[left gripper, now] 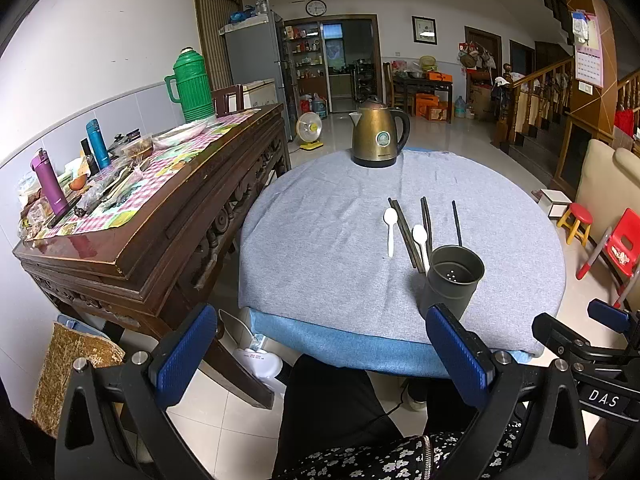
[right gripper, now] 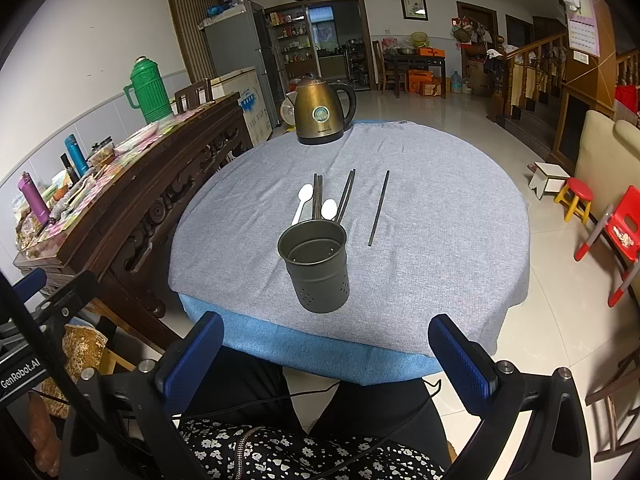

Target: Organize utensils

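Round table (right gripper: 440,240) under a grey-blue cloth, seen from its near edge. Near that edge, upright: a dark metal utensil holder (right gripper: 316,264), perforated in floor and lower wall, holding nothing. Just behind the holder, flat on the cloth: two white plastic spoons (right gripper: 303,200), bowls pointing away, the left one (left gripper: 390,229) clear of the holder, the right one (left gripper: 421,240) reaching down behind its rim. Between and beside the spoons, two pairs of dark chopsticks (right gripper: 318,194), near ends hidden behind the holder. To the right, well apart from the rest, a single dark chopstick (right gripper: 379,209) lying alone. At the far side of the table, a brass-coloured electric kettle (right gripper: 322,110), lid closed.

Left gripper (left gripper: 320,356) held short of the table edge, over a lap in black trousers, blue-padded fingers (left gripper: 186,354) spread wide, nothing between them. Right gripper (right gripper: 326,360) likewise short of the edge, pads (right gripper: 460,364) wide apart and bare. Neither touching holder or utensils.

Off to the left, a carved wooden sideboard (left gripper: 160,232) crowded with bottles and a green thermos (left gripper: 192,84).
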Tool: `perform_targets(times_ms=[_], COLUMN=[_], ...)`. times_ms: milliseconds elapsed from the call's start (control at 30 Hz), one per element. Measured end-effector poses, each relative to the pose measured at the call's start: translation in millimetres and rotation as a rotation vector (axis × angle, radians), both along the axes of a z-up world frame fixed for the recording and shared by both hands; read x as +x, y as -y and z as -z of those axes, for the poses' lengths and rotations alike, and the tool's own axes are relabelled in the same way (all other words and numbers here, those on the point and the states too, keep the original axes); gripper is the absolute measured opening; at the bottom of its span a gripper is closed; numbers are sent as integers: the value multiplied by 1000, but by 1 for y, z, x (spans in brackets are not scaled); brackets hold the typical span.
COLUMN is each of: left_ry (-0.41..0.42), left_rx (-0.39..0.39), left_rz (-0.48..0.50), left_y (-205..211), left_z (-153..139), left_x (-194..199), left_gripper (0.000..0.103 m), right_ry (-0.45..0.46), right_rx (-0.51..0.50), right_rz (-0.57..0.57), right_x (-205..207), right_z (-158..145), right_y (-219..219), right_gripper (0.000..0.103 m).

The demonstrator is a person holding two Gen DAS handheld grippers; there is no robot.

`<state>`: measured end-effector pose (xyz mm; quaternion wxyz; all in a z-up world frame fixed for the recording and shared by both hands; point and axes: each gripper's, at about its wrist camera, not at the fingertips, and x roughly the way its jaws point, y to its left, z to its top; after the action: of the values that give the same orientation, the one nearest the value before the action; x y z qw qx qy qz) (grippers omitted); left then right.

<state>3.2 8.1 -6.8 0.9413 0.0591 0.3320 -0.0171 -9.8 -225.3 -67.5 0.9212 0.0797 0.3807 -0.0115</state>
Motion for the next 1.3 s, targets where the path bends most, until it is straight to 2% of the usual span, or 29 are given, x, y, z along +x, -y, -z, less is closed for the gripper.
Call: perform_targets(times_ms=[867, 967, 1033, 1100, 1300], left_ry=[-2, -29, -47, -80, -197], left_rx=[-7, -27, -7, 13, -20], left_rz=[-1, 10, 13, 24, 22], left_y=[-2, -5, -4, -1, -3], left_z=[0, 5, 10, 16, 35], left_x=[4, 25, 50, 81, 177], left_gripper=[103, 103, 103, 103, 103], right_ry=[6, 34, 32, 16, -61], right_rx=[11, 9, -4, 14, 51], right_rz=[-7, -14, -16, -18, 18], right_x=[6, 24, 44, 76, 167], right_z=[-3, -10, -14, -15, -4], right_y=[4, 13, 20, 35, 77], right_gripper=[103, 103, 103, 103, 101])
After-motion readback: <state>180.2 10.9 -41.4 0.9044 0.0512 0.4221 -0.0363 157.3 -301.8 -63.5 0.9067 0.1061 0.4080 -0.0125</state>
